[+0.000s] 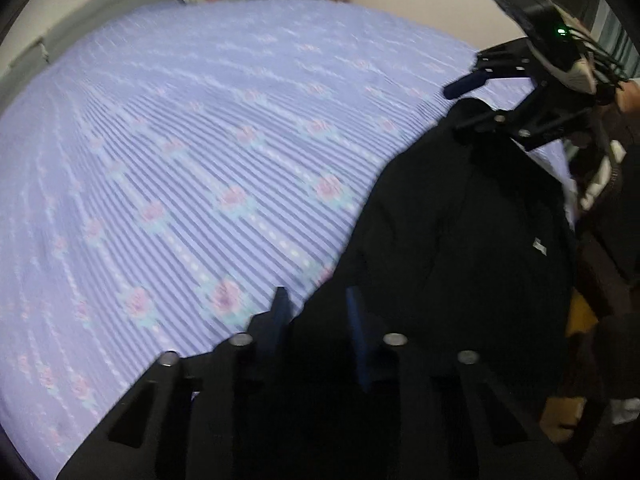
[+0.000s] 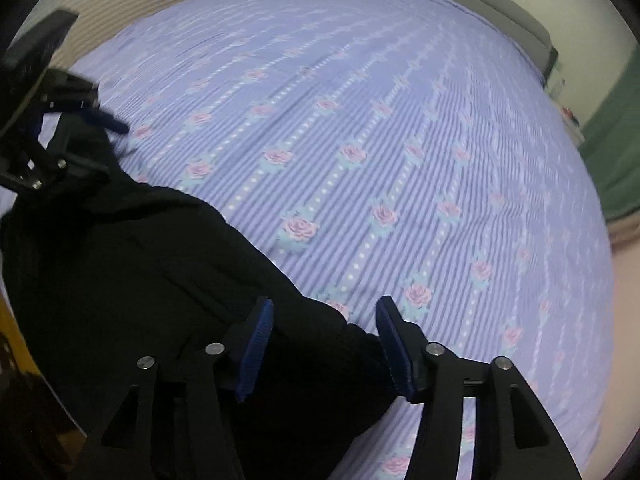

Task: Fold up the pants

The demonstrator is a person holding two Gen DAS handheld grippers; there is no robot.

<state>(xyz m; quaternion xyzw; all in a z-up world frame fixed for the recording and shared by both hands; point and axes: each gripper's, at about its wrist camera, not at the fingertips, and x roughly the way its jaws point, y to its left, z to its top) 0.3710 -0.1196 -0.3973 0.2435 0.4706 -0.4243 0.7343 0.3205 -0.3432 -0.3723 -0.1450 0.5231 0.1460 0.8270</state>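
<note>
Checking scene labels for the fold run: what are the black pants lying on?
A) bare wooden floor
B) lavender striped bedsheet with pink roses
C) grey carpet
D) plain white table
B: the black pants lie on the lavender striped bedsheet printed with pink roses, which fills most of both wrist views.

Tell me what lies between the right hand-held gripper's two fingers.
In the right wrist view, the black pants run between the right hand-held gripper's blue fingers, fabric filling most of the gap, with striped floral bedsheet beyond. The pads stand apart, not pressing.
</note>
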